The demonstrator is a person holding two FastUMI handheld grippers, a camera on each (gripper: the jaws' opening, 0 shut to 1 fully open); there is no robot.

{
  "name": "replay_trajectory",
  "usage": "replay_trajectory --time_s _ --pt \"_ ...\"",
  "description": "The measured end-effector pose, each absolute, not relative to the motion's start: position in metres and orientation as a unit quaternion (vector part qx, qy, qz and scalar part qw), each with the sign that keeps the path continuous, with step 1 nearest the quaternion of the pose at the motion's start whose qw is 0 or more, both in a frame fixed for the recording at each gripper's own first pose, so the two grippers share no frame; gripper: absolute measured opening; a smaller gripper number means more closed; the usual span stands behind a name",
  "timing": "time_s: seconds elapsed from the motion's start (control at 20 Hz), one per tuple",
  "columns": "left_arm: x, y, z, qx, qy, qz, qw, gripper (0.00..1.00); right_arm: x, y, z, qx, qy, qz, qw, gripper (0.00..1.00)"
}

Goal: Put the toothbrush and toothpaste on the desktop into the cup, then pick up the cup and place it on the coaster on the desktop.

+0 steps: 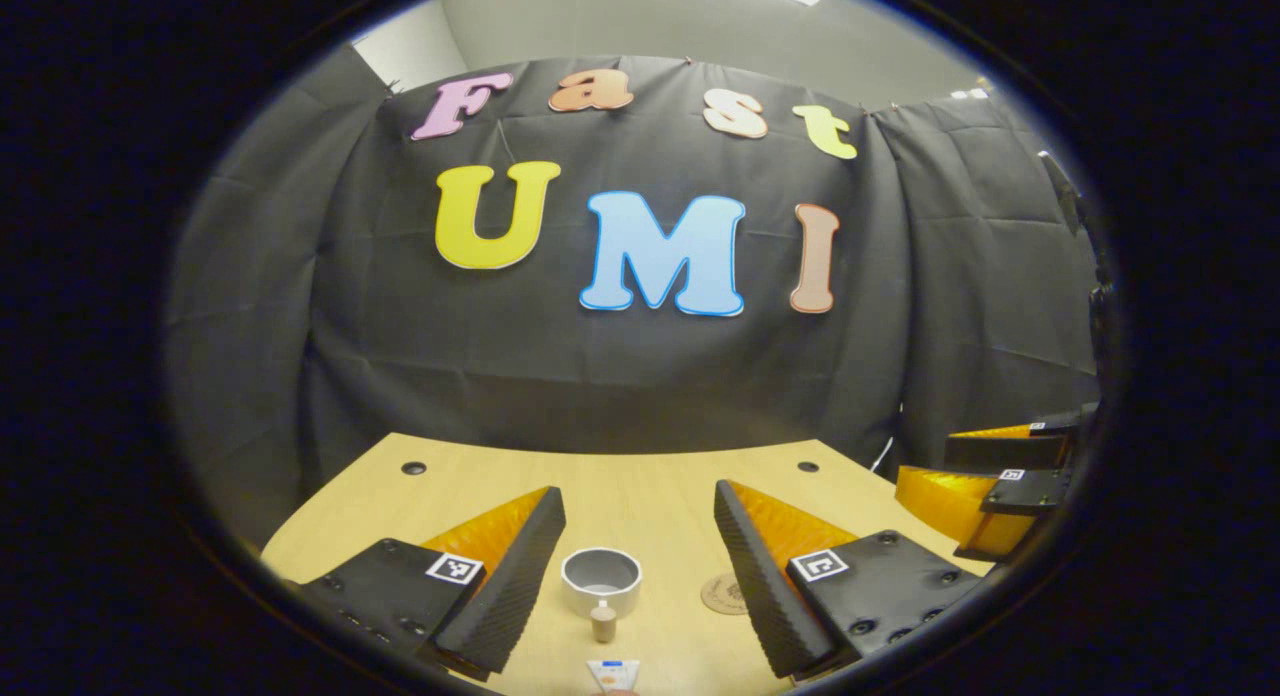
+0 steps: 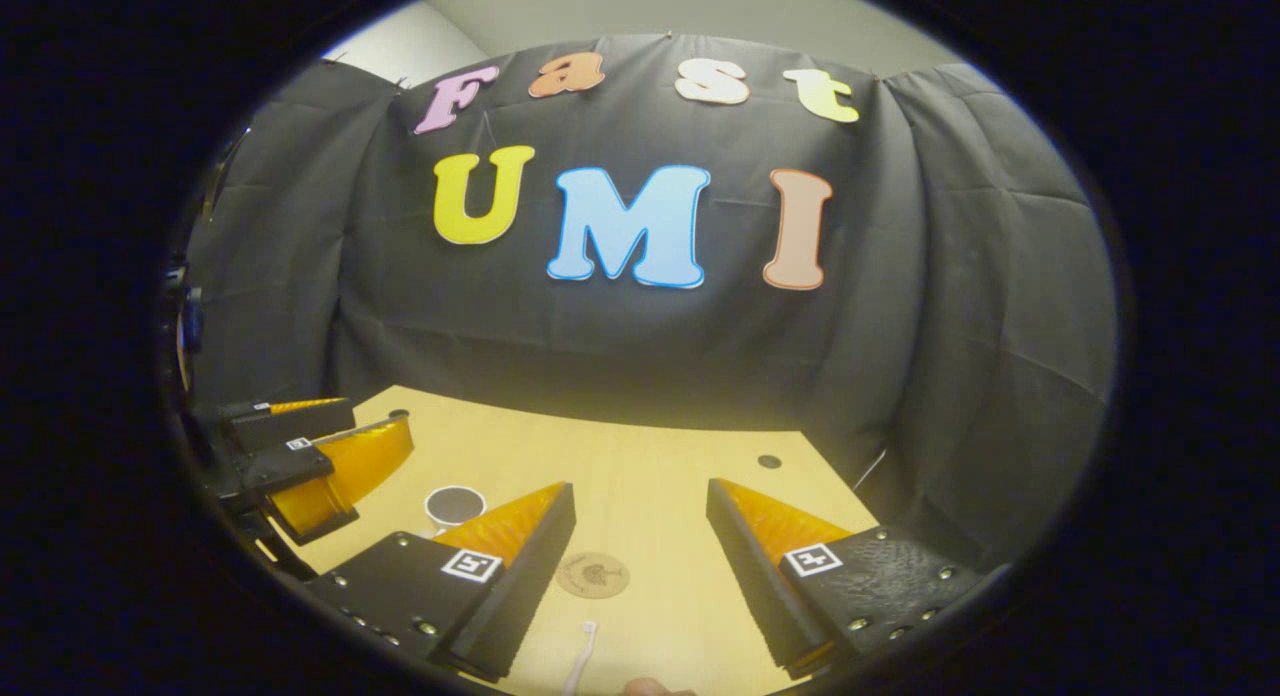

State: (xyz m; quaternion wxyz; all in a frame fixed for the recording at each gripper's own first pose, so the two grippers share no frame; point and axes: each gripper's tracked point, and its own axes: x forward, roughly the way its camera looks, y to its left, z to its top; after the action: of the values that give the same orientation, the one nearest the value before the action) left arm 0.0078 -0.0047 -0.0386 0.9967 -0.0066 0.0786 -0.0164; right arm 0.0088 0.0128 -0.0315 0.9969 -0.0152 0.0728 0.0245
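Plastic, light and slick: that is how your toothpaste (image 1: 612, 674) will likely handle, a soft tube lying at the near edge of the left gripper view with its cap (image 1: 602, 621) pointing away toward the cup (image 1: 600, 580). Take it across the firmer part near the cap, not the squashy belly, or it may bulge and slip. Your left gripper (image 1: 640, 576) hangs above it with its jaws spread wide and nothing between them.

Nearest in the right gripper view, the toothbrush (image 2: 580, 658) lies low on the wooden desktop (image 2: 660, 476), a thin stiff stick that sits flat, so pinch it across the handle and lift cleanly; it looks easy to roll away. Your right gripper (image 2: 640, 566) is likewise released and empty, poised over it.

Just beyond the toothbrush lies the round coaster (image 2: 592, 575), bare. In the left gripper view the coaster (image 1: 727, 593) sits beside the cup, to its right and apart from it. The cup stands upright and holds nothing yet; it seems rigid and smooth-walled, so grip it across the rim later and keep it level
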Motion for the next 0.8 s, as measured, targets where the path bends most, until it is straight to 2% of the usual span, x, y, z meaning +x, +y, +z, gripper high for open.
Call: replay_trajectory --time_s 0.1,0.15,0.2,0.3,0.35,0.8 --pt "0.009 -0.007 -0.050 0.003 0.099 -0.020 0.995 0.96 0.007 0.015 -0.043 -0.012 0.095 0.029 0.995 0.87" --pt "0.009 -0.010 -0.058 0.009 0.114 -0.024 0.993 0.98 0.008 0.017 -0.050 -0.008 0.107 0.031 0.994 0.88" --pt "0.007 -0.010 -0.069 0.017 0.134 -0.025 0.991 0.94 0.008 0.019 -0.057 -0.001 0.125 0.033 0.992 0.87" --pt "0.004 -0.012 -0.090 0.025 0.167 -0.028 0.985 0.96 0.007 0.021 -0.074 0.013 0.156 0.036 0.987 0.87" --pt "0.002 -0.013 -0.101 0.021 0.185 -0.030 0.982 0.94 0.007 0.023 -0.085 0.018 0.173 0.038 0.984 0.87" --pt "-0.014 -0.008 -0.182 -0.035 0.334 -0.014 0.942 0.94 0.006 0.037 -0.152 0.038 0.319 0.059 0.945 0.88"
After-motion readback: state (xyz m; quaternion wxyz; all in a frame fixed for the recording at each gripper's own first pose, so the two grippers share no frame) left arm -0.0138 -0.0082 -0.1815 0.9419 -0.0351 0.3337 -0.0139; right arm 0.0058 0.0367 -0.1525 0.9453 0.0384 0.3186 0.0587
